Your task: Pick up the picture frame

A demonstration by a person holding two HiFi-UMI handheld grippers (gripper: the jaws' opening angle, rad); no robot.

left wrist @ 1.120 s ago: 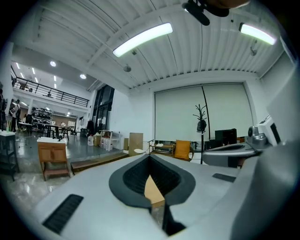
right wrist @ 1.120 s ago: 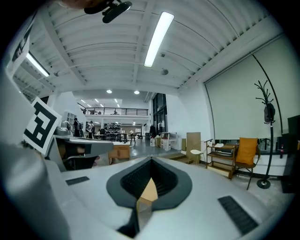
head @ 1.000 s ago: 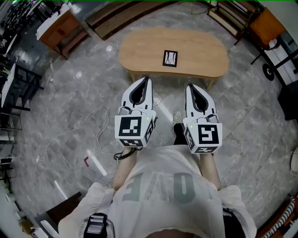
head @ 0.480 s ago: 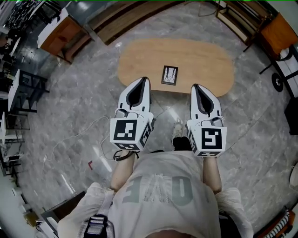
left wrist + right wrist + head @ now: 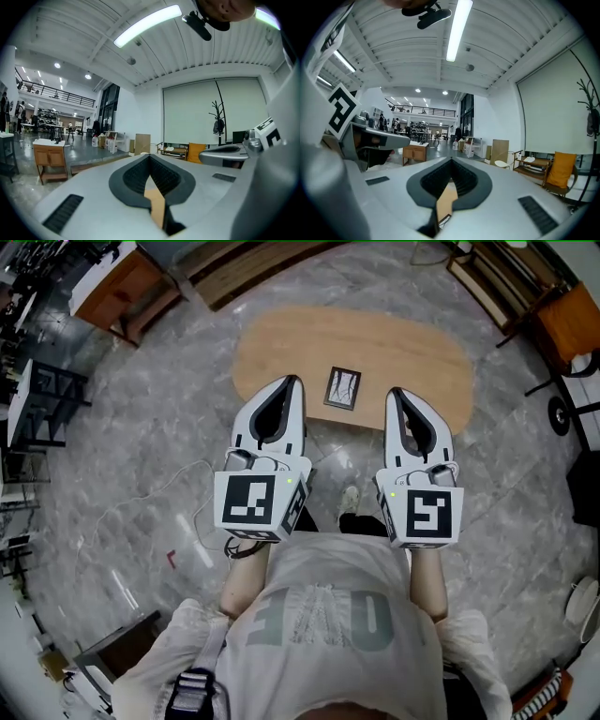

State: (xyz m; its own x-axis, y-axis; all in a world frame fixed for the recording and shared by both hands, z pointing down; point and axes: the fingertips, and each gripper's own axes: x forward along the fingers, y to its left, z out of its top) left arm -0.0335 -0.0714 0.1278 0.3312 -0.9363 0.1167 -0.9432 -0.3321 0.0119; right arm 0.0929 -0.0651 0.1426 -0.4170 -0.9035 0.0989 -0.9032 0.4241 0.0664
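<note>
The picture frame is small, dark-rimmed and white inside. It lies flat near the front edge of an oval wooden table. My left gripper is held level with its tip over the table's near edge, just left of the frame, jaws shut and empty. My right gripper is level too, its tip just right of the frame, shut and empty. In the left gripper view only a strip of the table shows between the closed jaws. The right gripper view shows the same strip of table.
A wooden cabinet and a black rack stand at the left. A white cable loops over the marble floor. An orange chair and a wheeled stand are at the right. A low bench runs behind the table.
The person has stepped up to the table. Both grippers moved forward together, from short of the table to either side of the frame. Their jaws stayed shut.
</note>
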